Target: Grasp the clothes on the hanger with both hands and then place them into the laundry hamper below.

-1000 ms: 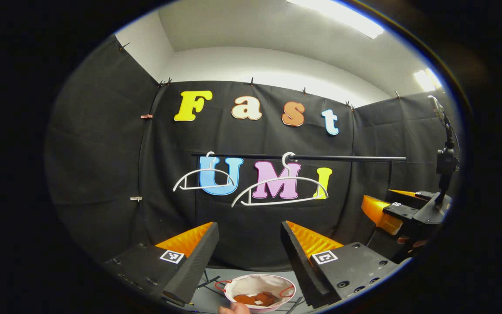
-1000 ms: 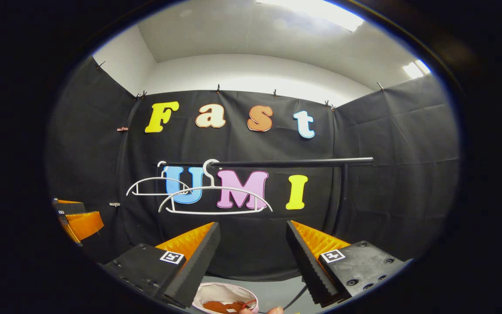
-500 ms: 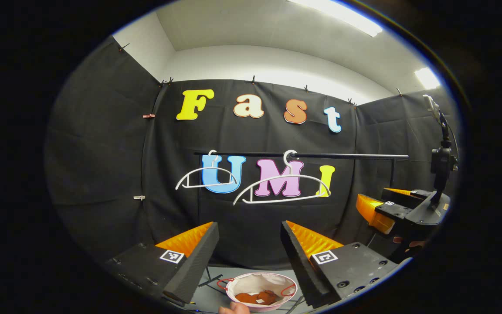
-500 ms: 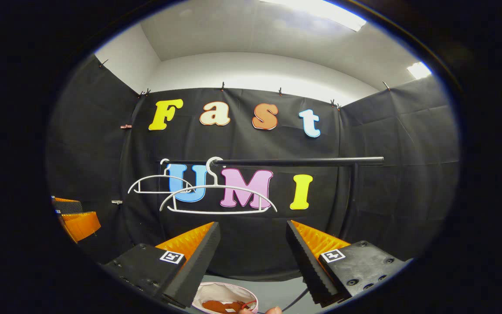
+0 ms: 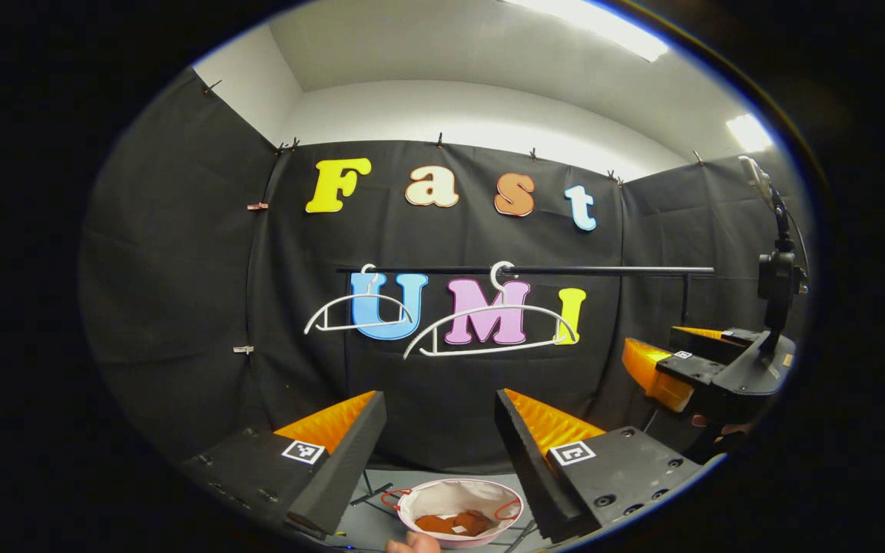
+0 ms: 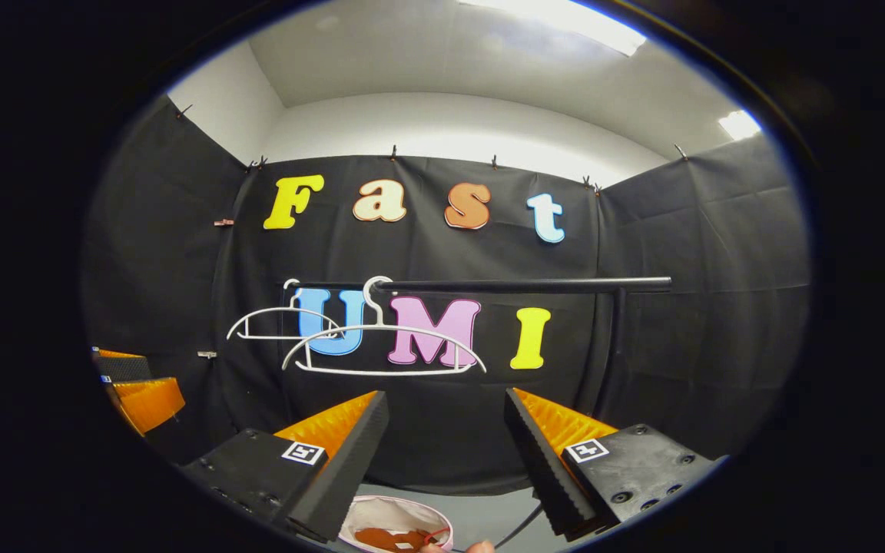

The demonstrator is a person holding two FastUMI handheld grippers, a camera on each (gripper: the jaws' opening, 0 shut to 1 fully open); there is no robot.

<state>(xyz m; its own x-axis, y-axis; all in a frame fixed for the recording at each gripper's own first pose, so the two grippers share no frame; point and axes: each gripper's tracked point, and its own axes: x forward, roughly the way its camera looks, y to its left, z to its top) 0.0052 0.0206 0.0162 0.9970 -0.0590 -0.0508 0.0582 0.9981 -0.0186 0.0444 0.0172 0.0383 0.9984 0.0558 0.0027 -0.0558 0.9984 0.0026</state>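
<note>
My left gripper (image 5: pixel 440 407) stands open with nothing between its fingers, and so does my right gripper (image 6: pixel 446 407). Both are raised and point at the far rail (image 5: pixel 565 270), where 2 white hangers (image 5: pixel 488 330) hang bare. The rust-brown clothes (image 5: pixel 454 524) lie in the white laundry hamper (image 5: pixel 431 499) on the floor, low and near, below both grippers and between the fingers in each view.
</note>
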